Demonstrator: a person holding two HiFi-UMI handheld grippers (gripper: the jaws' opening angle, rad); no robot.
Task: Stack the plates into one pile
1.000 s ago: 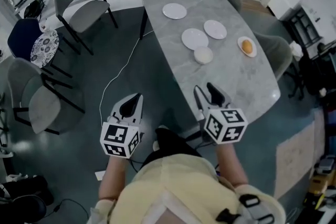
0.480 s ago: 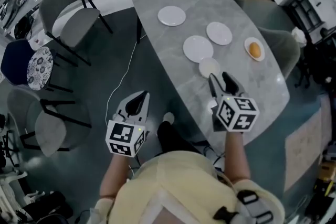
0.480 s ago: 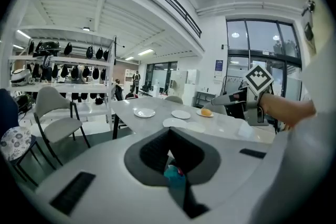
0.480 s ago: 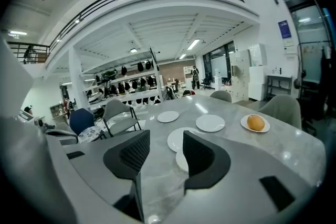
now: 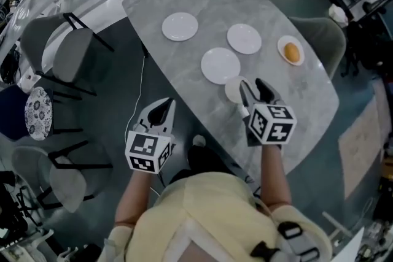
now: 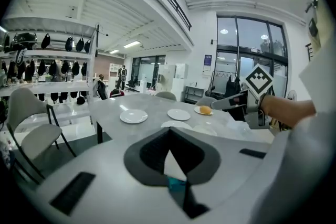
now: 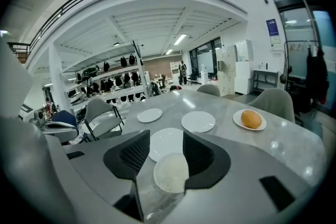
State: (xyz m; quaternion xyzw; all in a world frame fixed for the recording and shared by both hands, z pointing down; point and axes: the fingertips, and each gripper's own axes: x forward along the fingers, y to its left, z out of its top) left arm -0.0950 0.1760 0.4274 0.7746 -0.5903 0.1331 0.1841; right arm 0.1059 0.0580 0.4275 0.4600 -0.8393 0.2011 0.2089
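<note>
Three white plates lie on the grey table (image 5: 307, 108): one at the back left (image 5: 180, 26), one at the back right (image 5: 244, 38), one in the middle (image 5: 220, 65). A smaller white plate (image 5: 231, 91) lies nearest me. My right gripper (image 5: 255, 88) hovers just over it, open; its jaws have just been opening wider, and nothing is held. In the right gripper view the small plate (image 7: 170, 173) shows through the gap, low between the jaws. My left gripper (image 5: 162, 107) is shut and empty, off the table's near-left edge, above the floor.
A further plate with an orange on it (image 5: 291, 51) sits at the table's right side. Grey chairs (image 5: 67, 61) and a patterned stool (image 5: 38, 113) stand left of the table. A white cable (image 5: 142, 80) runs across the floor. More chairs stand at the table's far side.
Both grippers have moved forward towards the table. The right one has gone from the table's near edge to over the small plate. The left one is closer to the table's edge.
</note>
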